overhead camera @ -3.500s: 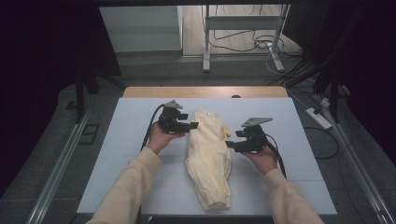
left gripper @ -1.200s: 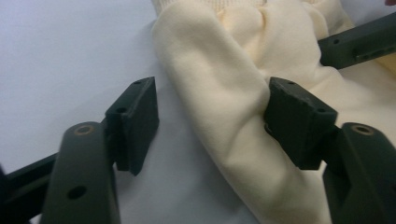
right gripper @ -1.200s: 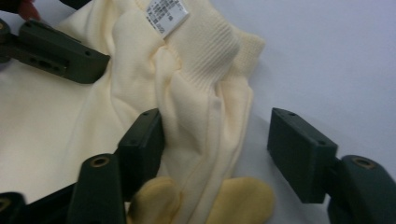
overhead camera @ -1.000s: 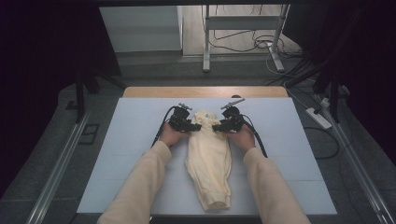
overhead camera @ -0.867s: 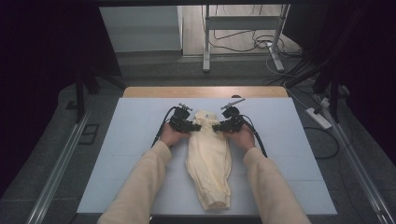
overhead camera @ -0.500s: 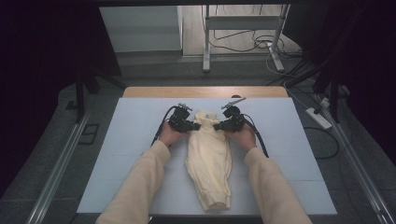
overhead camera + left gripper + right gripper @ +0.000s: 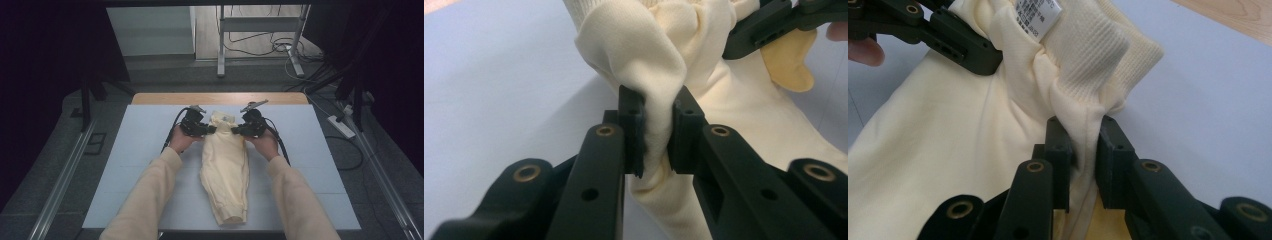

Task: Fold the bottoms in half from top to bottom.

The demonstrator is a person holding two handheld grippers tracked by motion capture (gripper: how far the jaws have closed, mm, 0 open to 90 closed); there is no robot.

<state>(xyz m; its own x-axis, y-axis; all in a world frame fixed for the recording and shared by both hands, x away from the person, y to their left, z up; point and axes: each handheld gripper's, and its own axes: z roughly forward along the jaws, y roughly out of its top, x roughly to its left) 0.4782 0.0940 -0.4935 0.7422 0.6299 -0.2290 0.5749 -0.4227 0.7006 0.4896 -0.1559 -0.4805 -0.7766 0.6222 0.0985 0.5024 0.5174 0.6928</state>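
Observation:
A cream garment lies folded lengthwise down the middle of the pale mat, collar end far from me. My left gripper is shut on a bunched fold of fabric at the collar's left side. In the left gripper view the pads pinch the cloth. My right gripper is shut on the collar's right side, and in its own view the ribbed collar and a white label rise above the jaws. Both pairs of jaws have just been closing with fabric between them.
A wooden table edge shows beyond the mat. On the floor behind stand metal stand legs, with cables and a power strip at the right. Bare mat lies on both sides of the garment.
Both grippers came in from the garment's sides to its collar end, closed on the fabric and raised it slightly, so the collar end now bunches up between them.

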